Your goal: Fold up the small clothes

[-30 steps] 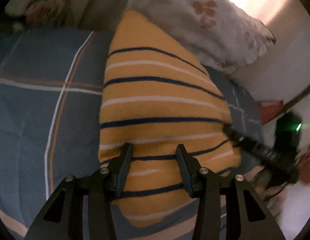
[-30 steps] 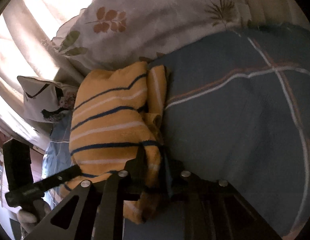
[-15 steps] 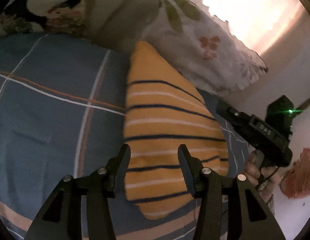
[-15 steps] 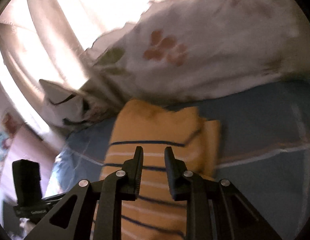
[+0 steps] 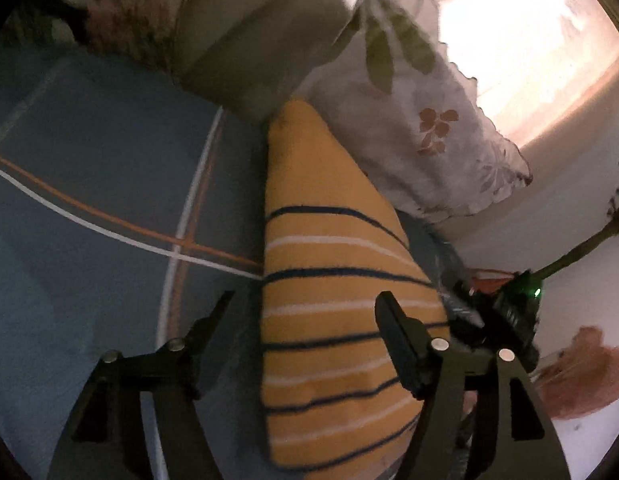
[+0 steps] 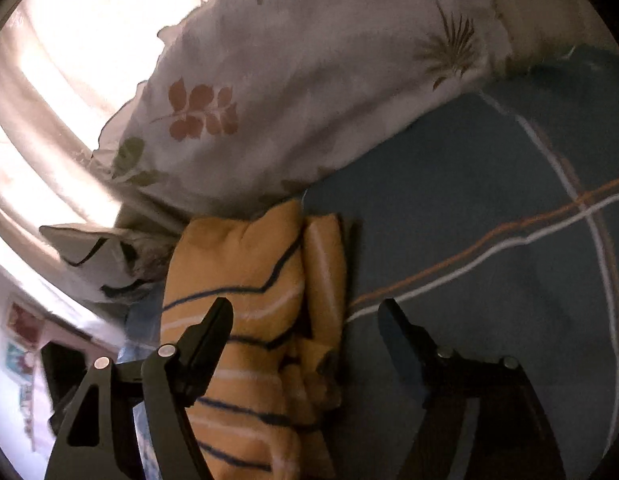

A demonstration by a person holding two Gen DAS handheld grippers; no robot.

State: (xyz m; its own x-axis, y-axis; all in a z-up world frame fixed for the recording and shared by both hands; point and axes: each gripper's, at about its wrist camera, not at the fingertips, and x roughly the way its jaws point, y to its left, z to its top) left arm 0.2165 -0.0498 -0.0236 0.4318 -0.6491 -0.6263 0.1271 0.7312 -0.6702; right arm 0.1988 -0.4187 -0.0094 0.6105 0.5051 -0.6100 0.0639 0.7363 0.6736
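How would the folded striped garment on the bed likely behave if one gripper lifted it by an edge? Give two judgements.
The garment looks like soft knit, so it would probably flop and sag. Its layers lie loose along one side, so the fold would likely fall open. It probably would not roll or slide on the bedsheet.

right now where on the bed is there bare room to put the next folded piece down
The blue bedsheet lies bare beside the folded yellow striped garment, on the side away from the window, below the floral pillow. It is crowded where the garment's far end meets the pillows.
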